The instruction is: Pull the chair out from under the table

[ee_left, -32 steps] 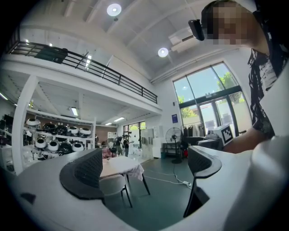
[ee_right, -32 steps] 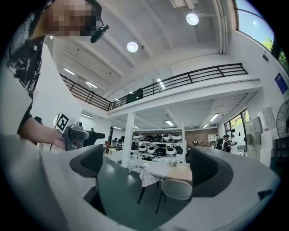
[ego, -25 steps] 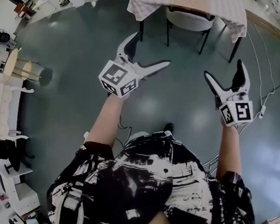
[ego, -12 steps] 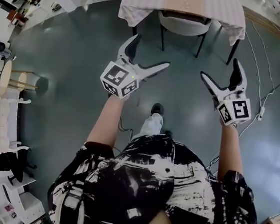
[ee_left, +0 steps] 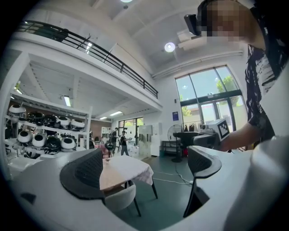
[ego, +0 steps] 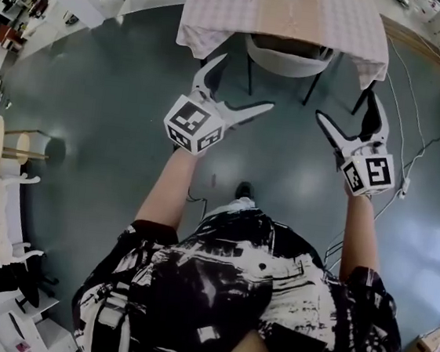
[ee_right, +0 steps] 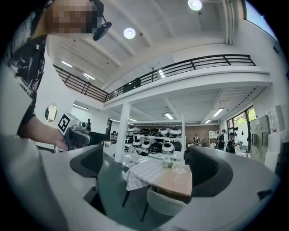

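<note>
left gripper (ego: 243, 81) and right gripper (ego: 346, 104) jaws apart, chair (ego: 287, 58) tucked under table (ego: 286, 9)

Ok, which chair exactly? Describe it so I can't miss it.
Find the table with the pale checked cloth ahead on the grey floor. Tucked under its near edge is the pale grey round-backed chair, the only seat there, on thin black legs.
</note>
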`<state>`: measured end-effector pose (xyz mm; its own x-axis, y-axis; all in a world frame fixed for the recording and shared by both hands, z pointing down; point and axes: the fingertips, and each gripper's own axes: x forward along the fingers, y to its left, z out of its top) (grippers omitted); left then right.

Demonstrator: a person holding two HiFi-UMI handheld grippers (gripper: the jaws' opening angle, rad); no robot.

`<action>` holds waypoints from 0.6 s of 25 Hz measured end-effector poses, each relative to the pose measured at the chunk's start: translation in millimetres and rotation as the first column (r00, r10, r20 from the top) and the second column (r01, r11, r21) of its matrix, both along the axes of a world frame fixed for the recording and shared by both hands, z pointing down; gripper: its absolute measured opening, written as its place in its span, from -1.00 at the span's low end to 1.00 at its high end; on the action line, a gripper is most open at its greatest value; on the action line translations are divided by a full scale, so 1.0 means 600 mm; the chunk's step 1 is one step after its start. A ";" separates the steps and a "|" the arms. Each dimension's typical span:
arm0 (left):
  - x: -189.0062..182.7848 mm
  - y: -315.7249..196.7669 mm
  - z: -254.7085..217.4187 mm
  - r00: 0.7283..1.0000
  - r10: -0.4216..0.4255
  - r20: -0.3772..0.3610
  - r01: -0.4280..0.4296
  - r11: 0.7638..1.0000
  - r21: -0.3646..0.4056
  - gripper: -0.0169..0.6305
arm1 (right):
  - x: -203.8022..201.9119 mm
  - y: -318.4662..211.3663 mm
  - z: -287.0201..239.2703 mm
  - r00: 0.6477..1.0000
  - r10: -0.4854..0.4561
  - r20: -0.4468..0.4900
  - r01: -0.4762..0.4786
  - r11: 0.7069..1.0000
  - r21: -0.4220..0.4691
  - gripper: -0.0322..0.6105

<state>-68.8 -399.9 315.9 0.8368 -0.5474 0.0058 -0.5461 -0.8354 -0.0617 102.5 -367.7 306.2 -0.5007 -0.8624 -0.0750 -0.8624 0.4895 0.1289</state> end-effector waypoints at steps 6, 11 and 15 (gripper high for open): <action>-0.001 -0.106 0.007 0.999 0.046 -0.002 -0.046 0.999 -0.001 0.78 | -0.006 -0.090 0.012 0.999 0.045 0.003 -0.045 0.999 -0.010 0.88; 0.019 -0.158 0.018 0.998 0.070 -0.009 -0.070 0.998 -0.011 0.78 | 0.009 -0.141 0.024 0.998 0.066 0.005 -0.066 0.998 -0.022 0.88; 0.037 -0.201 0.022 0.998 0.066 -0.013 -0.066 0.998 -0.020 0.78 | 0.013 -0.187 0.023 0.999 0.053 0.006 -0.053 0.998 -0.020 0.88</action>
